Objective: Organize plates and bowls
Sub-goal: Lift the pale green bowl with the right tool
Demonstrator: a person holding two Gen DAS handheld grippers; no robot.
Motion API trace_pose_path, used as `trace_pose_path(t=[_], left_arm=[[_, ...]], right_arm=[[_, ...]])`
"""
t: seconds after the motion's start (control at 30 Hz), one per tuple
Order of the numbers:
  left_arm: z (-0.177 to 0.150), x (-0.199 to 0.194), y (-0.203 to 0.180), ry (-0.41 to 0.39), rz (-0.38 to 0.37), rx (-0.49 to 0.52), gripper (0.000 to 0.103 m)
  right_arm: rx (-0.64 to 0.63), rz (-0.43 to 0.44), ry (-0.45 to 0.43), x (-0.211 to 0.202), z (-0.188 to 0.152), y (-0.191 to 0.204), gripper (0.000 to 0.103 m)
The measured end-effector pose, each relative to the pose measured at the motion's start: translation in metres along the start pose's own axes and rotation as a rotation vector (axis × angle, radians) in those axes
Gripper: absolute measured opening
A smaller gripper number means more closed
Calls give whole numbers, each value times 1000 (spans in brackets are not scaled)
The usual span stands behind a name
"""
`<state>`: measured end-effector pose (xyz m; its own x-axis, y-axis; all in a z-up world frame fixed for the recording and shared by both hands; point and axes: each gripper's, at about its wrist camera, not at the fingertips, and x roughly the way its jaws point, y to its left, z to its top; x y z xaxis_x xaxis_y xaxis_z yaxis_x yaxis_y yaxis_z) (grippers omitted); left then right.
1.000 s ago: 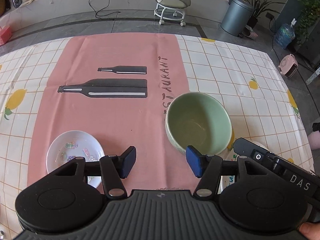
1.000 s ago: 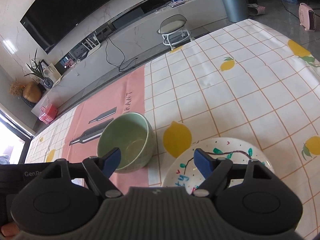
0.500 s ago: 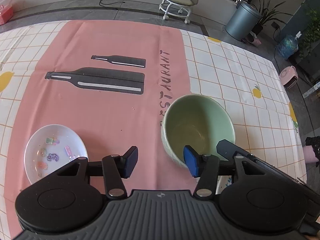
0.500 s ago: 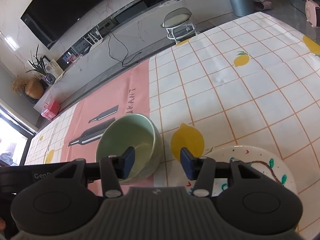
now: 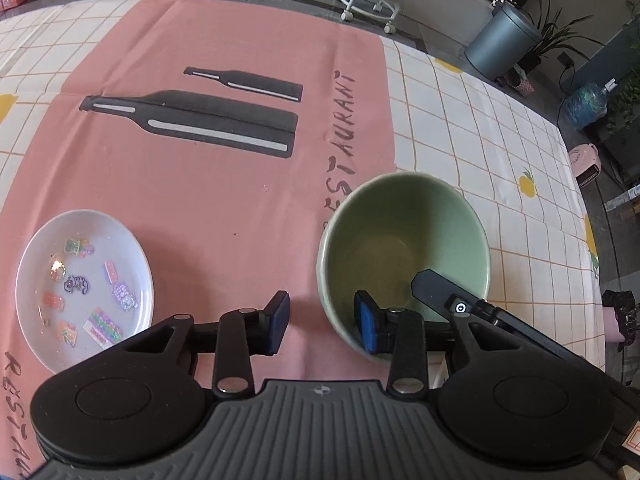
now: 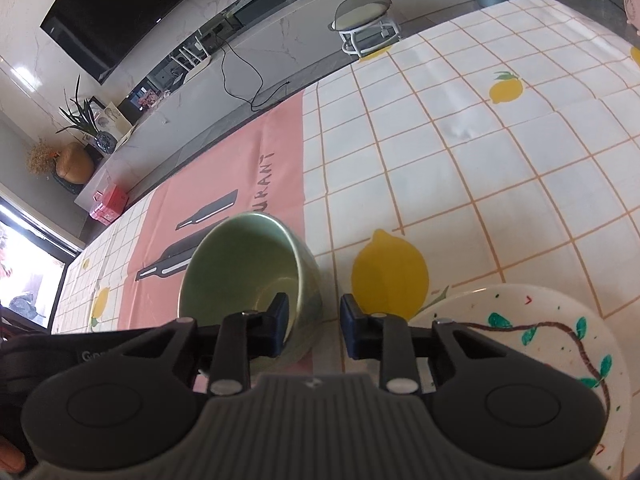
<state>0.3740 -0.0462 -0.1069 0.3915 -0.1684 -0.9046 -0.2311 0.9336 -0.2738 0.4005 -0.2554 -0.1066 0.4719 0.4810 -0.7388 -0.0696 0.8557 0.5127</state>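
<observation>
- Green bowl stands upright on the tabletop, on the seam where the pink runner meets the lemon-print checked cloth, towards the near edge
- Left gripper: jaws closing, straddling the bowl's near-left wall; one pad inside the bowl, the other outside over the pink runner. A gap still shows between the outer pad and the wall, so no grip yet
- Right gripper: jaws closing, straddling the bowl's near-right wall; one pad inside the bowl, the other outside. Outer pad clear of the wall; contact of the inner pad cannot be told
- In the left wrist view, the body of the right gripper reaches over the bowl's near-right rim
- Small white plate with stickers lies on the pink runner, well to the left of the bowl, near the near edge
- White plate with painted branch and green leaves lies on the checked cloth just right of the bowl, near the near edge, partly hidden by the right gripper body
- A printed lemon shows between bowl and painted plate
- Fingertip visible at the lower left corner of the right wrist view
</observation>
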Motion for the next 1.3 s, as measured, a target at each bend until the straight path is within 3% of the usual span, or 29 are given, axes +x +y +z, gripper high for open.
trace_pose_path(t=[0.27, 0.37, 0.47, 0.7, 0.8, 0.93, 1.07, 1.3], left_arm=[[-8, -1, -11, -53, 39, 81, 37], [-11, -1, -14, -63, 36, 99, 29], [-13, 0, -14, -61, 14, 98, 24], [-6, -1, 5, -30, -74, 5, 14], [-5, 0, 14, -12, -111, -53, 13], [-11, -6, 9, -41, -77, -13, 14], [-9, -15, 12, -52, -109, -25, 14], [-10, -50, 4, -107, -104, 39, 15]], right_arm=[[-7, -9, 5, 7, -2, 1, 16], [3, -1, 11, 8, -3, 0, 14], [9, 16, 22, 8, -3, -1, 7], [22, 14, 14, 7, -5, -2, 7], [18, 16, 14, 6, -5, -1, 7], [-4, 4, 14, 6, -7, 5, 7], [4, 20, 0, -1, -6, 7, 7], [-13, 59, -58, -25, -2, 21, 7]])
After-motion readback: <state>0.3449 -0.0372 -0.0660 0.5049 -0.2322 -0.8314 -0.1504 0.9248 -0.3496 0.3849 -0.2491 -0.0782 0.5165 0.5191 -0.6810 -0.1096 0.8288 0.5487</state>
